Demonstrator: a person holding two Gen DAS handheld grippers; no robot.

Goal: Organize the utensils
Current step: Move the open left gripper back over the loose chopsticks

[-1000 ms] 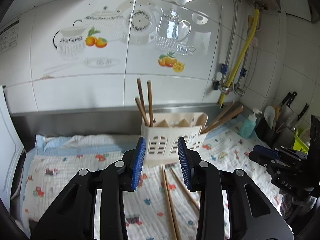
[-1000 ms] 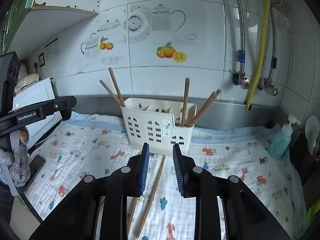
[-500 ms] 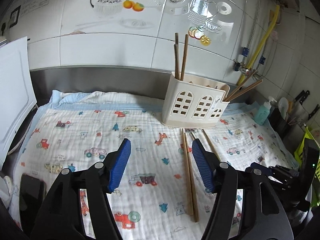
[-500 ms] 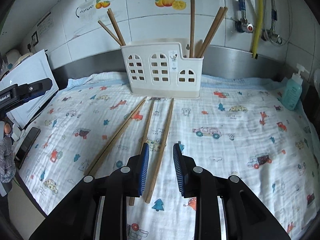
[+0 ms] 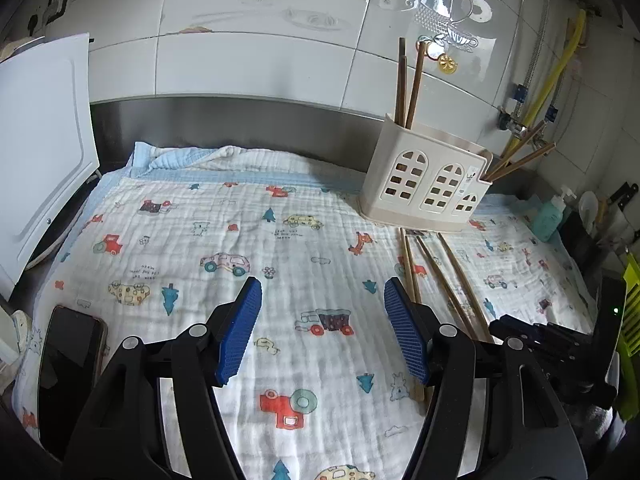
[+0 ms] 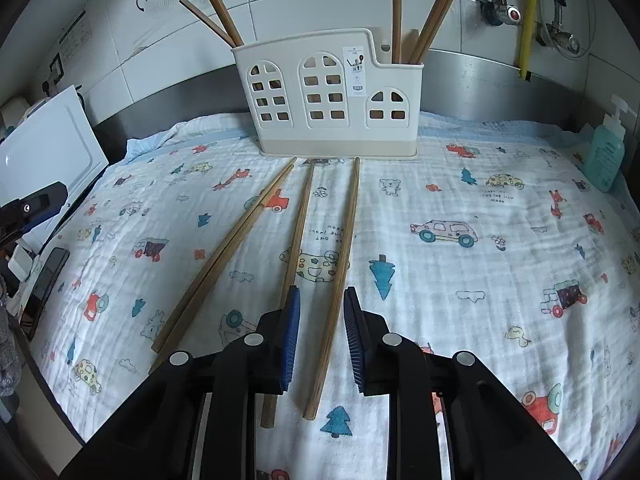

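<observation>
Through my left wrist camera, my left gripper (image 5: pixel 322 328) hung with its fingers spread wide and nothing between them; they had just been opening, and only the printed cloth (image 5: pixel 224 248) covering the counter showed in the gap. The loose chopsticks (image 5: pixel 436 276) lay off to the right of those fingers, their long axes running from near me toward the cream utensil holder (image 5: pixel 424 184) at the back right. One of them passed just beside and under my right-hand blue pad, yet none sat inside the gap. Several chopsticks already stood in the holder. My right gripper (image 5: pixel 532 332) showed dark at the far right edge, right at the near ends of the sticks.

Through my right wrist camera, my right gripper (image 6: pixel 320 336) was narrowed and had just been closing further, with one chopstick (image 6: pixel 340 264) lying lengthwise in the gap. Its axis ran along my pointing line, straight away to the holder (image 6: pixel 328 96). The pads did not yet press on it, so I counted them as released. A second stick (image 6: pixel 298 236) ran just left of my left pad, and a pair (image 6: pixel 228 248) lay further left, angled. I judged my right hand the nearer and better lined up
</observation>
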